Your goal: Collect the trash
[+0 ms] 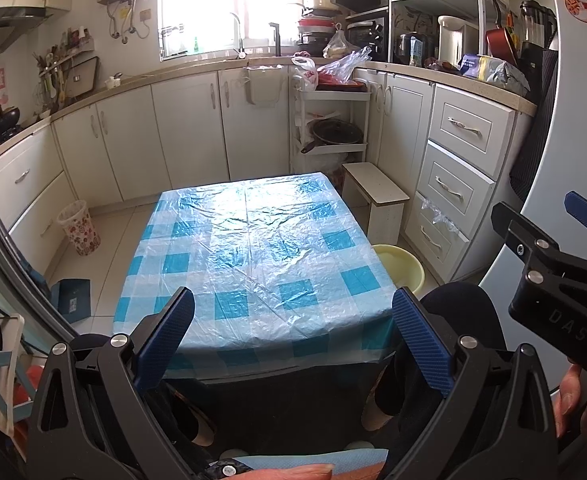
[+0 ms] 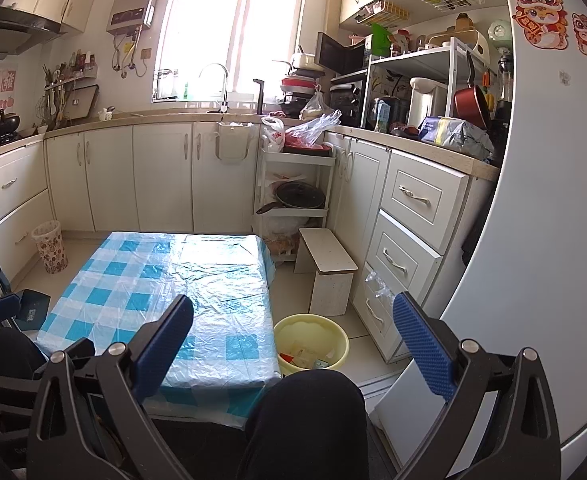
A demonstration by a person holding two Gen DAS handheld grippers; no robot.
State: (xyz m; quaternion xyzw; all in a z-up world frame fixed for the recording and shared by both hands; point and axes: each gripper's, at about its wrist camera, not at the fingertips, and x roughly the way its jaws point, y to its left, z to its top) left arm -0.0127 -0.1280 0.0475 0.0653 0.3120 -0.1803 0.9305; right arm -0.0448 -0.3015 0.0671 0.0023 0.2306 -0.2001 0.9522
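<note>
Right wrist view shows the trash: a few scraps sit in the yellow basin [image 2: 311,338] on the floor, just off the near right corner of the low table [image 2: 165,300]. The checked tablecloth looks bare all the way to its edges, so I'd guess the collecting is basically done, or there's nothing left to grab up top. Both the right gripper [image 2: 293,340] and the left gripper [image 1: 293,340] are spread wide with nothing between the fingers, held back over the person's knees at the near edge. For anything still left, I'd sweep the table edges and the floor around the basin first, then drop it straight down into the basin rather than tossing. Can't really call a direction or long axis on the scraps, they're too small and jumbled. The basin is round and sits mouth up.
</note>
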